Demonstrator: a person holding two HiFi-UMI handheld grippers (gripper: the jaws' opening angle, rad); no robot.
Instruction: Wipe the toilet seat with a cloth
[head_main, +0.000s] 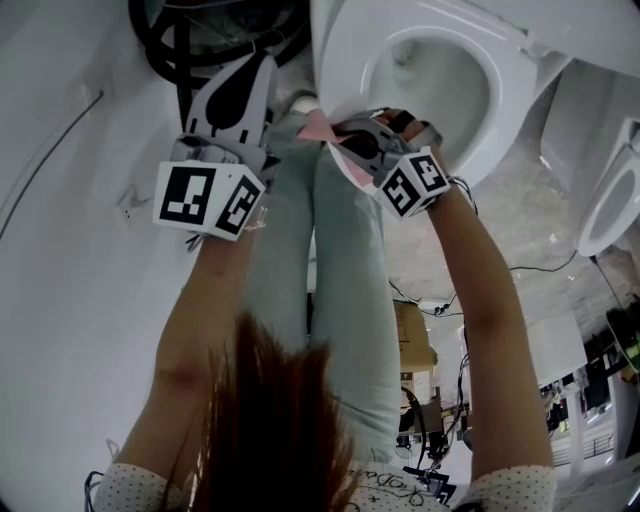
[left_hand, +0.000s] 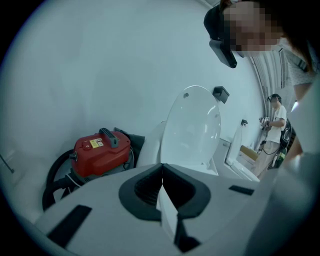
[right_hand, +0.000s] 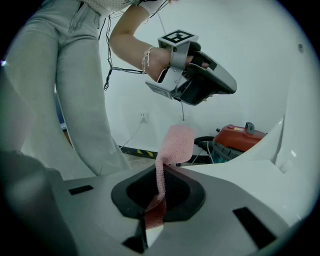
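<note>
The white toilet (head_main: 500, 70) stands in front of me with its bowl open; its lid (left_hand: 192, 125) is raised. My right gripper (head_main: 340, 132) hovers at the near left edge of the ring, shut on a pink cloth (head_main: 318, 125). In the right gripper view the cloth (right_hand: 173, 144) rises out of the right gripper (right_hand: 162, 172) and flops over above it. My left gripper (head_main: 262, 62) hangs left of the toilet, clear of it. In its own view the left gripper (left_hand: 162, 167) is shut with nothing between the jaws. It also shows as the left gripper (right_hand: 195, 82) in the right gripper view.
A red vacuum cleaner (left_hand: 100, 150) with a black hose (head_main: 165, 45) sits on the floor left of the toilet. A second white toilet (head_main: 610, 200) stands to the right. My legs (head_main: 330, 260) are close to the bowl. Another person (left_hand: 272, 125) stands far back.
</note>
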